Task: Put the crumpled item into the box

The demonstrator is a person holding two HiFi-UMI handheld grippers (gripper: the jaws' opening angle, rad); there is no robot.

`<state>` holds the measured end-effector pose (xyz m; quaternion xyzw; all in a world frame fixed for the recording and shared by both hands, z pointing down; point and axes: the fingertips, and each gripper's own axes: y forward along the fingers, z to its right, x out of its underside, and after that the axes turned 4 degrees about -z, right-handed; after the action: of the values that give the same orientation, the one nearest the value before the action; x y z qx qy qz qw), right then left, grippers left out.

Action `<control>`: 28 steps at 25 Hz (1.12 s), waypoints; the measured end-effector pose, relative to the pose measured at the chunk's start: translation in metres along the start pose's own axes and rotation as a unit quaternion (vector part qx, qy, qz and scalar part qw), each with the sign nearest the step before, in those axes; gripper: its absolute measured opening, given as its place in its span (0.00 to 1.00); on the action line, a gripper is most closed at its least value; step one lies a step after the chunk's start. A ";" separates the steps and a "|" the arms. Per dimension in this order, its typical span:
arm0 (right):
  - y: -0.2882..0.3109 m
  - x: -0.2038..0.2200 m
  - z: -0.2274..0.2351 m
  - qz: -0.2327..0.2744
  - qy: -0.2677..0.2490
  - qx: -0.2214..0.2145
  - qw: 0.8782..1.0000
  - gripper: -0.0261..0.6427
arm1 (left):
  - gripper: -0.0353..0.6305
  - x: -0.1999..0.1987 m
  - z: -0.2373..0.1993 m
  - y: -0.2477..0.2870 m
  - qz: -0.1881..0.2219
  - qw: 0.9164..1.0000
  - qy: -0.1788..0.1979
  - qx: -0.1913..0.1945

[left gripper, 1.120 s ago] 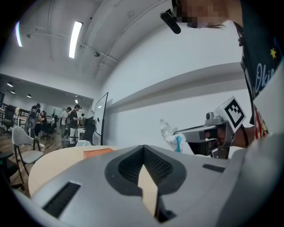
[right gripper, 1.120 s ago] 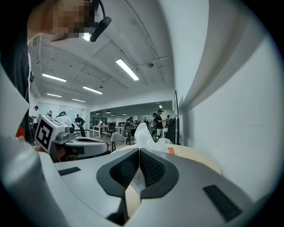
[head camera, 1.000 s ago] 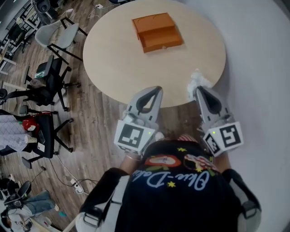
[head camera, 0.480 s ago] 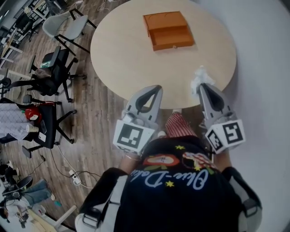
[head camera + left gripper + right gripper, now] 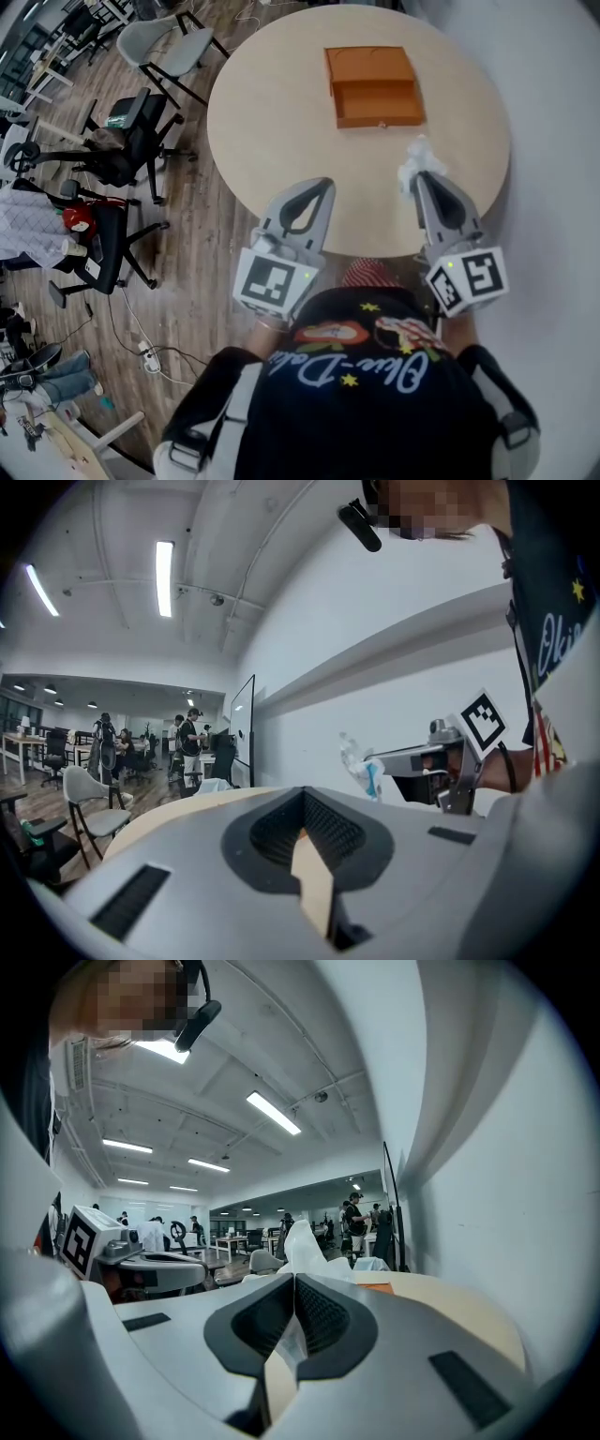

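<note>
Round table (image 5: pixel 281 112) mostly bare, orange box (image 5: pixel 375 86) at its far side; right gripper (image 5: pixel 419 178) pinches crumpled item (image 5: pixel 418 157) over near edge; left gripper (image 5: pixel 322 185) closed, empty.

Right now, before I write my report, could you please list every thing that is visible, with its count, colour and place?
round table: one, light beige, middle of the head view.
box: one, orange, open, on the far part of the table.
crumpled item: one, white, over the table's near edge, held in the right claw.
office chairs: several, black and grey, left of the table on the wood floor.
people: several, far off in the office.
left claw: one, grey, shut and empty, at the table's near edge.
right claw: one, grey, shut on the crumpled item.
</note>
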<state>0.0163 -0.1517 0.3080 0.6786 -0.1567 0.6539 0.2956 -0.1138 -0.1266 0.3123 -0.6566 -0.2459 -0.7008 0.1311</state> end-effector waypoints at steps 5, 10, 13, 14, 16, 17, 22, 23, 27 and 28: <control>0.020 -0.007 0.029 0.003 0.010 -0.007 1.000 0.04 | 0.04 -0.013 -0.006 0.025 -0.001 1.000 0.006 -0.012; 0.043 -0.003 0.047 0.002 0.014 -0.018 1.000 0.04 | 0.04 -0.005 -0.018 0.042 -0.011 1.000 0.002 -0.029; 0.056 -0.006 0.059 0.000 0.013 -0.027 1.000 0.04 | 0.04 -0.010 -0.023 0.056 -0.013 0.999 0.004 -0.037; 0.060 -0.007 0.063 0.000 0.012 -0.029 1.000 0.04 | 0.04 -0.011 -0.024 0.060 -0.013 0.999 0.004 -0.039; 0.067 -0.007 0.069 -0.001 0.011 -0.032 0.999 0.04 | 0.04 -0.011 -0.026 0.068 -0.015 0.999 0.003 -0.043; 0.070 -0.007 0.073 -0.002 0.011 -0.034 0.999 0.04 | 0.04 -0.010 -0.026 0.071 -0.017 0.999 0.003 -0.044; 0.091 -0.004 0.094 -0.011 0.011 -0.043 0.999 0.04 | 0.04 -0.008 -0.033 0.099 -0.022 0.999 0.000 -0.049; 0.097 -0.006 0.098 -0.014 0.010 -0.045 0.999 0.04 | 0.04 -0.009 -0.036 0.105 -0.023 0.998 -0.002 -0.050; 0.115 -0.009 0.107 -0.021 0.004 -0.054 0.998 0.04 | 0.04 -0.010 -0.047 0.121 -0.029 0.998 0.000 -0.056; 0.118 -0.007 0.109 -0.022 0.002 -0.055 0.998 0.04 | 0.04 -0.008 -0.047 0.124 -0.032 0.998 0.000 -0.057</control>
<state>0.0316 -0.3106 0.3273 0.6629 -0.1769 0.6392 0.3476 -0.0908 -0.2565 0.3251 -0.6548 -0.2265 -0.7175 0.0715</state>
